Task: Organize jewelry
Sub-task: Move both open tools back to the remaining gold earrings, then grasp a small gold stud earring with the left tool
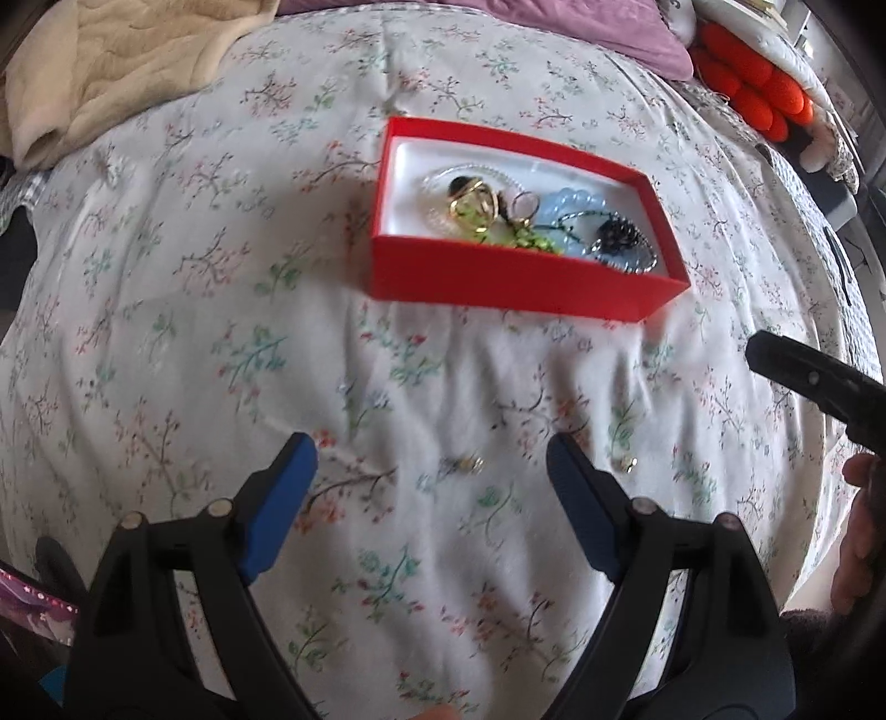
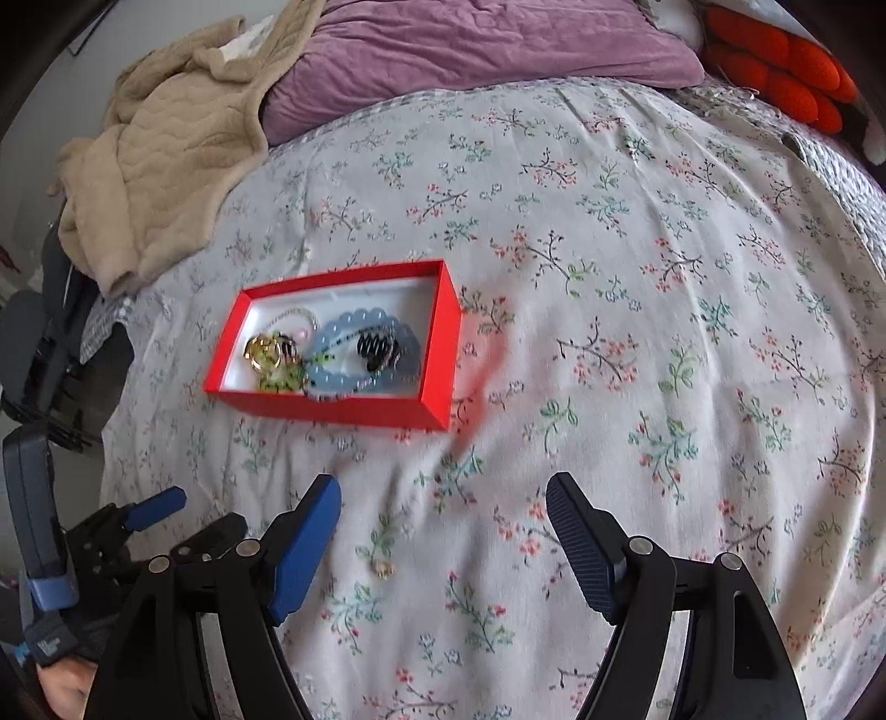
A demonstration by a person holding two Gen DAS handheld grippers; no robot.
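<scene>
A red box (image 1: 498,282) with a white lining sits on the floral bedspread and holds several pieces: a gold ring (image 1: 470,207), a pale blue bead bracelet (image 1: 576,202), green beads and a dark piece. It also shows in the right wrist view (image 2: 338,410). Two small gold pieces lie loose on the bedspread, one (image 1: 468,464) between my left fingers' tips, another (image 1: 627,464) just right of them. One loose gold piece (image 2: 382,568) lies between my right fingers. My left gripper (image 1: 432,465) is open and empty. My right gripper (image 2: 443,509) is open and empty, right of the left one.
A beige blanket (image 2: 166,149) and a purple pillow (image 2: 476,50) lie at the far side of the bed. Orange plush shapes (image 2: 786,72) sit at the far right. The bed's left edge drops off beside dark objects (image 2: 50,354).
</scene>
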